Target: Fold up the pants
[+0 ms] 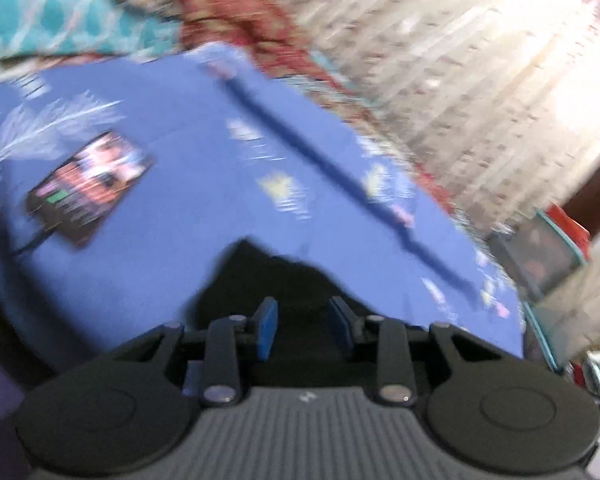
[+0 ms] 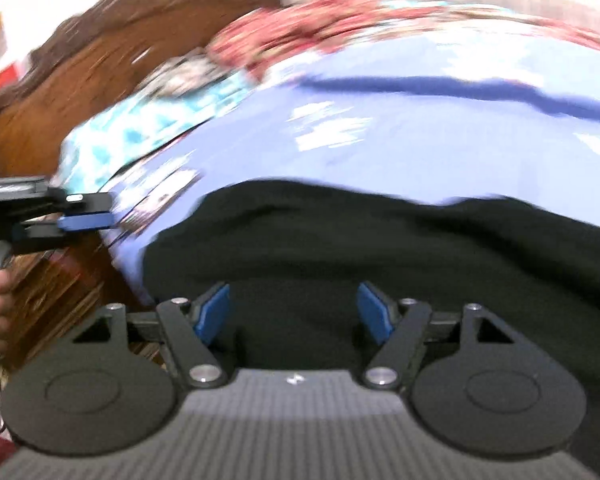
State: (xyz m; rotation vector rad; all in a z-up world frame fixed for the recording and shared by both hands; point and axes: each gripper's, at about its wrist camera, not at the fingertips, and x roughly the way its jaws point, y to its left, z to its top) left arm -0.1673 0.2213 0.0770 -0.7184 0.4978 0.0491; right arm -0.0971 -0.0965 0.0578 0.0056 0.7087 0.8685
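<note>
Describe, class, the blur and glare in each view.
Left wrist view: bedsheet and phone motion-smeared, upper right glare-washed, left gripper body sharp. Right wrist view: streaked sheet and black pants, right gripper crisp; both fisheye-curved.

One pants (image 2: 380, 248) — two grippers, seemingly.

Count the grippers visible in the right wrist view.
2. The right gripper sits at the bottom, over the black pants. The left gripper pokes in at the left edge, clear of the pants, by the blue sheet. None seems hidden.
</note>
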